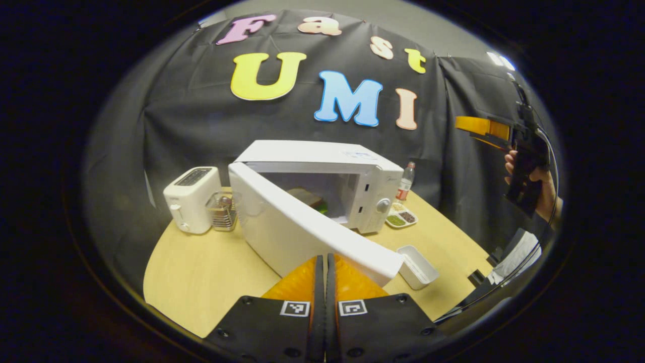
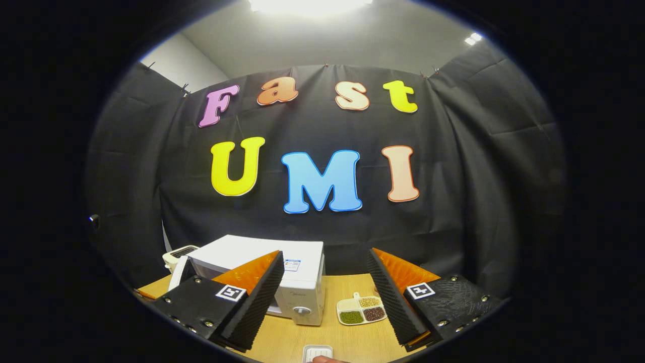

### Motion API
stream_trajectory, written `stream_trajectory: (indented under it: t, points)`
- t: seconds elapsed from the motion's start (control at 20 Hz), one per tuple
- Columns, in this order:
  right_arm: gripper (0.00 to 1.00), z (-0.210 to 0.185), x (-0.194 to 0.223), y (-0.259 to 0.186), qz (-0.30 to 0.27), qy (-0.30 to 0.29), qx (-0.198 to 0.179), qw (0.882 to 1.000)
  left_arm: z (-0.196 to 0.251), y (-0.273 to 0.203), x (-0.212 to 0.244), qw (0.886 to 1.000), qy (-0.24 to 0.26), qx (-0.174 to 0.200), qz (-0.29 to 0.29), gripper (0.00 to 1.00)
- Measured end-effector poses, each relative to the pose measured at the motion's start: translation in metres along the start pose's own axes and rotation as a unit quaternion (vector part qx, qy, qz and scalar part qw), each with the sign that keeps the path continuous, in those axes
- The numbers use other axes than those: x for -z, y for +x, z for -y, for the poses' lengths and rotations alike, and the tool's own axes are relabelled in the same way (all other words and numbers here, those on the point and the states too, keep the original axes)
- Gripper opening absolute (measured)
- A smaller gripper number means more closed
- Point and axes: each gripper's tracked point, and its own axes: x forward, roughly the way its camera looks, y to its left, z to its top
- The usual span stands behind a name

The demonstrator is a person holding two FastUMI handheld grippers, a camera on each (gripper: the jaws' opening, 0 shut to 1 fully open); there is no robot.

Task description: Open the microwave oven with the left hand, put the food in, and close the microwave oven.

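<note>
A white microwave (image 1: 352, 176) stands on the round wooden table (image 1: 201, 272) with its door (image 1: 297, 227) swung open towards me. Inside the cavity lies the food (image 1: 310, 199), a brownish slab with something green under it. My left gripper (image 1: 325, 259) is shut, nothing between its fingers, its tips just in front of the door's outer face. In the right gripper view, my right gripper (image 2: 325, 290) is open and held high above the table, with the microwave (image 2: 282, 267) below its left finger. The left gripper view shows that right gripper (image 1: 486, 128) raised at the far right in a hand (image 1: 541, 189).
A white toaster (image 1: 191, 199) and a clear holder (image 1: 221, 209) stand left of the microwave. A bottle (image 1: 405, 182) and a divided dish of grains (image 1: 400, 217) sit to its right. A white rectangular container (image 1: 418, 264) lies near the door's free edge.
</note>
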Motion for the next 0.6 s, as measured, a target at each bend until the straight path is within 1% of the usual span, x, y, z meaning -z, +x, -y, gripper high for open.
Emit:
stream_trajectory:
  t: [0.1, 0.15, 0.2, 0.25, 0.35, 0.6]
  points:
    - [1.0, 0.006, 0.003, 0.001, -0.003, 0.006, 0.001, 1.0, 0.012, 0.017, -0.005, 1.0, 0.001, 0.012, 0.0, 0.09]
    - [1.0, 0.008, 0.003, 0.0, -0.004, 0.007, 0.002, 1.0, 0.016, 0.026, -0.008, 1.0, 0.0, 0.018, 0.0, 0.07]
    - [1.0, 0.012, 0.003, 0.0, -0.004, 0.009, 0.004, 1.0, 0.023, 0.033, -0.012, 1.0, -0.004, 0.024, 0.0, 0.09]
    - [1.0, 0.016, 0.004, 0.001, -0.004, 0.011, 0.006, 1.0, 0.03, 0.041, -0.014, 0.999, -0.01, 0.034, 0.0, 0.07]
    - [1.0, 0.023, 0.006, 0.0, -0.006, 0.015, 0.011, 1.0, 0.039, 0.058, -0.018, 0.999, -0.018, 0.049, -0.001, 0.07]
    - [1.0, 0.04, 0.012, -0.003, -0.01, 0.027, 0.027, 0.999, 0.055, 0.09, -0.032, 0.998, -0.009, 0.065, 0.004, 0.07]
